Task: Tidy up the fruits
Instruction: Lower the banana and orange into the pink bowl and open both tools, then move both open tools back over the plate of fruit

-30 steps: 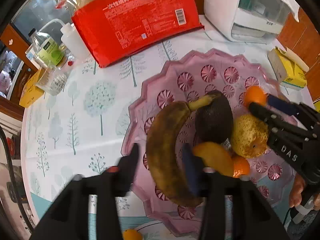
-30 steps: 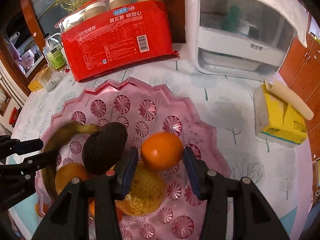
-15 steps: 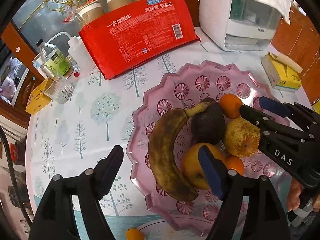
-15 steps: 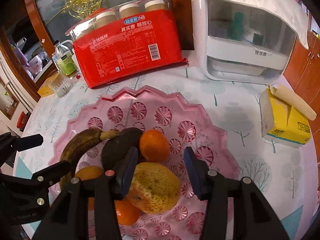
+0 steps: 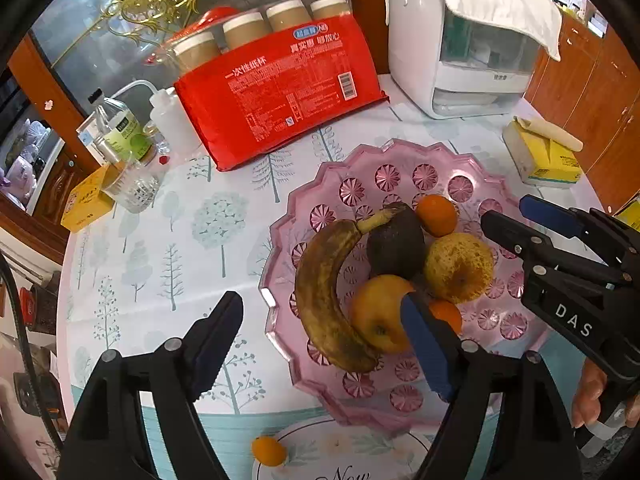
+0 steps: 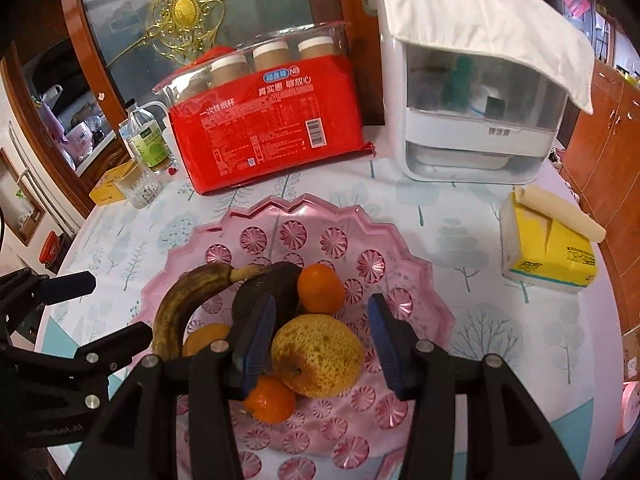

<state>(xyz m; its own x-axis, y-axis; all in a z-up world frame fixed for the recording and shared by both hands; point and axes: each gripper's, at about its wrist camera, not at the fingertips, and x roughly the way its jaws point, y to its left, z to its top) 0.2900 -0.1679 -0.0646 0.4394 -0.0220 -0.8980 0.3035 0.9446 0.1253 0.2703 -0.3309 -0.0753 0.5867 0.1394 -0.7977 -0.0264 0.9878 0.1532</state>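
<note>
A pink glass plate (image 5: 404,160) (image 6: 280,208) holds a brown-spotted banana (image 5: 320,300) (image 6: 176,304), a dark avocado (image 5: 396,244), an orange (image 5: 436,216) (image 6: 320,288), a speckled pear (image 5: 458,266) (image 6: 318,356), a yellow round fruit (image 5: 376,312) and a small orange (image 6: 270,398). My left gripper (image 5: 322,304) (image 6: 120,306) hovers above the banana with its jaws opening and nothing held. My right gripper (image 6: 320,304) (image 5: 506,210) hangs open over the pear, its pads off the fruit.
A red pack of paper cups (image 5: 280,88), a white appliance under a cloth (image 6: 476,112) and a yellow tissue box (image 6: 548,248) ring the plate. A glass (image 5: 132,184) and bottles stand far left. A small orange (image 5: 269,450) lies by a white plate at the near edge.
Both grippers have lifted back from the plate. The left jaws spread apart from around the banana. The orange that sat between the right pads now rests on the plate ahead of them.
</note>
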